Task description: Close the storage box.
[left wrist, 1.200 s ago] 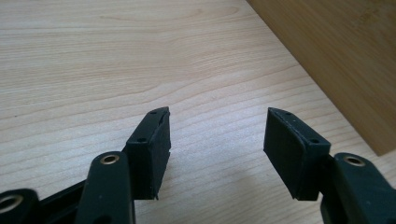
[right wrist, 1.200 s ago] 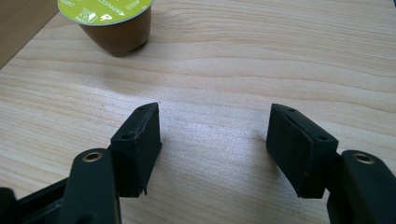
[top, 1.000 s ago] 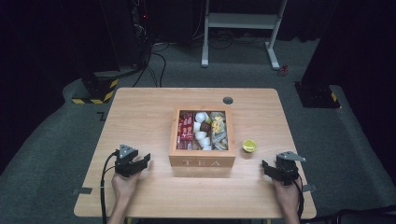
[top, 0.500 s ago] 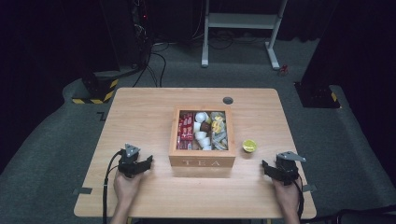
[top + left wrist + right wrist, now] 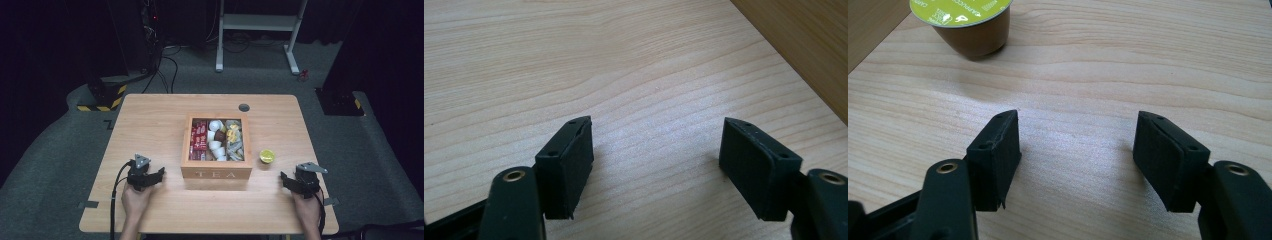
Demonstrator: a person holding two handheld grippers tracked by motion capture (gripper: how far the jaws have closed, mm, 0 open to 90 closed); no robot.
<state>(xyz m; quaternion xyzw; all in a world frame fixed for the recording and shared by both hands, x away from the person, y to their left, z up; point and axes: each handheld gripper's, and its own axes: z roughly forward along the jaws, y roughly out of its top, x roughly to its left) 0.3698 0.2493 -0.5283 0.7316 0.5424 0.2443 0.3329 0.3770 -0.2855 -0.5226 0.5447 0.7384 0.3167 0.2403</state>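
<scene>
Left gripper (image 5: 155,174): black body, grey three-cornered plate mounted on top, black cable trailed from rear toward lower left of high view. Right gripper (image 5: 286,178): black body, same grey plate on top, black cable run along wrist at lower right. Forearms seen bare, no sleeves. In gripper views: two black jaws each, flat rectangular matte pads (image 5: 574,165), small screw holes along pad edges, brass-coloured rivet in each jaw arm (image 5: 947,167).

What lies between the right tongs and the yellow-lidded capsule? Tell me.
Bare tabletop. In the right gripper view, the right tongs stand open with plain wood running up to the capsule; the high view shows the same empty stretch.
</scene>
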